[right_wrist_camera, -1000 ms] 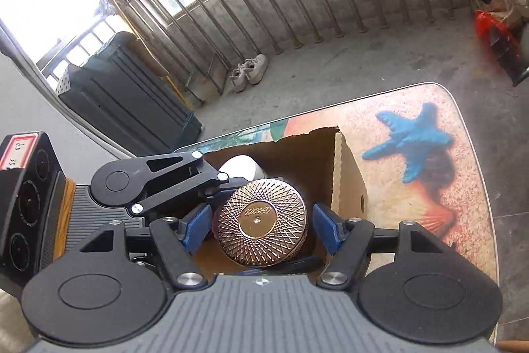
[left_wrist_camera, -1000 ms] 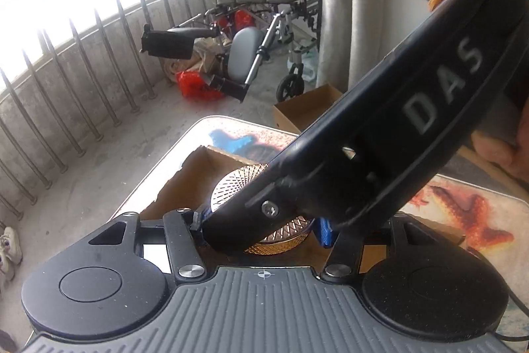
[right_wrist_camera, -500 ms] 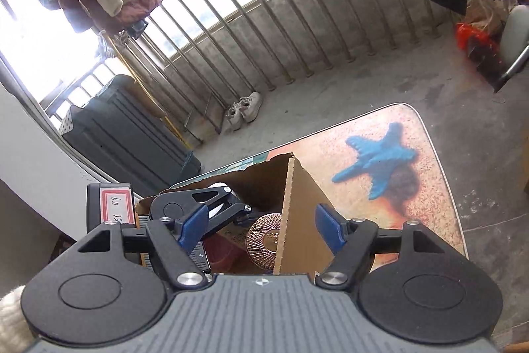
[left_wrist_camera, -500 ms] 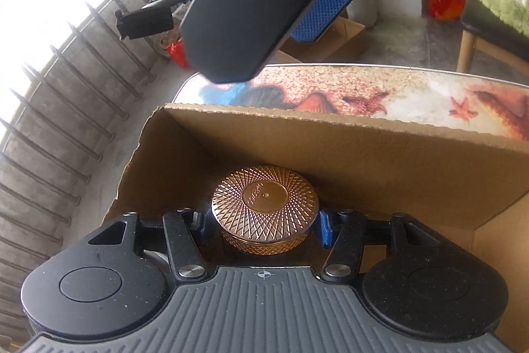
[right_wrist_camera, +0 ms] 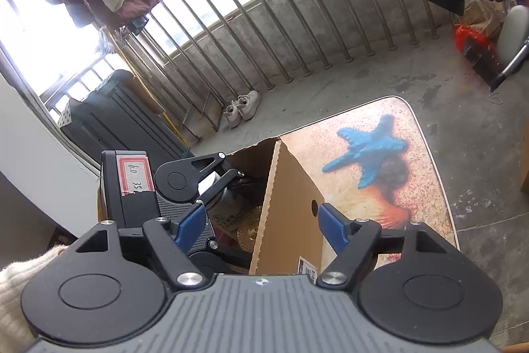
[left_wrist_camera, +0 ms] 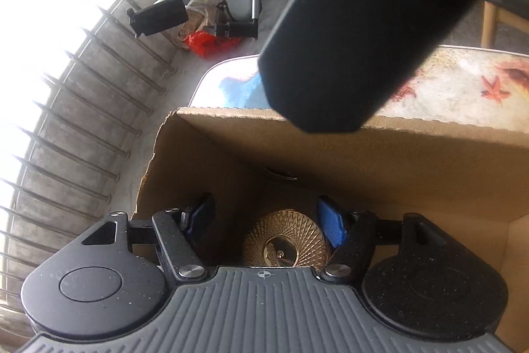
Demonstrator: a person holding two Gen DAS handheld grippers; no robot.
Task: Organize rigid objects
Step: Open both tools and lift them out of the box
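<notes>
Copper-coloured ribbed round tin [left_wrist_camera: 287, 243] lies in cardboard box [left_wrist_camera: 413, 161]; left tool [left_wrist_camera: 264, 219] spread.

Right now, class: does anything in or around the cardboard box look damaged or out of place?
Only the cardboard box shows wear: its left edge looks torn and ragged. The copper tin lies flat inside it, between the open left gripper's fingers.

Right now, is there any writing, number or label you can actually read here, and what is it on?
"60 35", handwritten, roughly as it reads: on the red-bordered sticker on the black device.
Printed label low on the cardboard box: too small to read.
Print on the packaging inside the box: too blurred.
Embossed mark on the copper lid: unreadable.
</notes>
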